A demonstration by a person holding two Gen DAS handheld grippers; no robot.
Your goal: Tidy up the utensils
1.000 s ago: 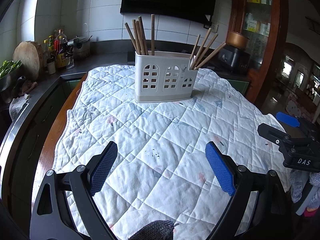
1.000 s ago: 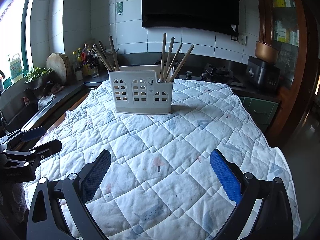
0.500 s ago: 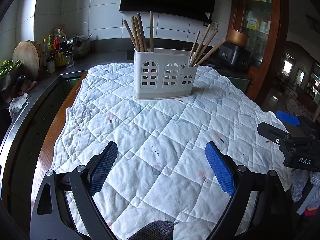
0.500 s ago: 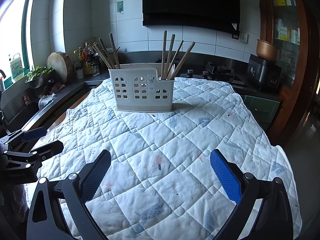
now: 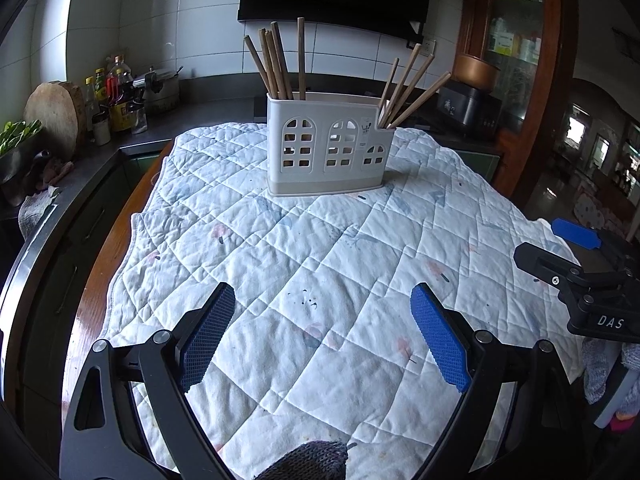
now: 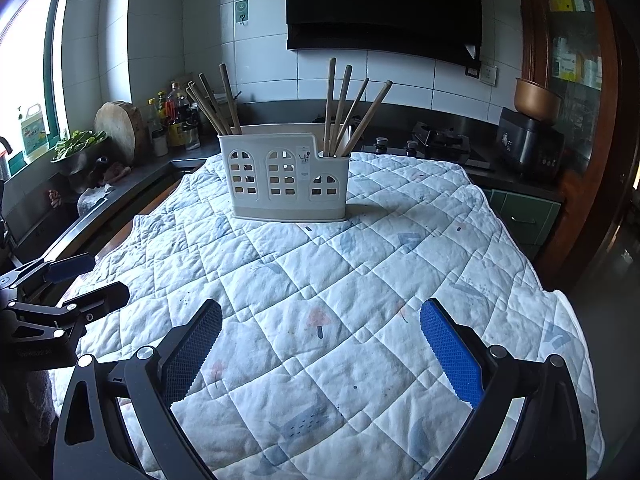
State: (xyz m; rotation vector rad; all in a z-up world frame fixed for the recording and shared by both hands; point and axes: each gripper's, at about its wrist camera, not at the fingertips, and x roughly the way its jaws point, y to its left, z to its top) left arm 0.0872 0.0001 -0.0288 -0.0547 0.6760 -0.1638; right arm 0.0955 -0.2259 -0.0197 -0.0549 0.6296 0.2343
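Note:
A cream utensil holder [image 5: 326, 148] [image 6: 286, 178] with arched cut-outs stands upright at the far middle of the quilted cloth [image 5: 320, 264] [image 6: 328, 280]. Several wooden chopsticks [image 5: 276, 64] [image 6: 212, 106] lean in its left compartment, and several more chopsticks [image 5: 412, 88] [image 6: 348, 108] stand in its lower right one. My left gripper [image 5: 322, 336] hovers open over the near cloth, nothing between its blue pads. My right gripper [image 6: 320, 356] is open too, and empty. Each gripper shows at the edge of the other's view: the right gripper [image 5: 576, 256], the left gripper [image 6: 68, 280].
A dark counter runs along the left and back, with bottles [image 5: 116, 100], a round wooden board [image 5: 56, 114], greens [image 6: 78, 142], a stove [image 6: 440, 140] and a black cooker [image 6: 530, 146]. The bare wooden table edge [image 5: 120, 248] shows at left. A wooden cabinet [image 5: 516, 56] stands at right.
Both grippers have drawn back a little and lifted, so the holder sits slightly lower and farther in view. Both jaws stay open and empty; nothing on the cloth has moved.

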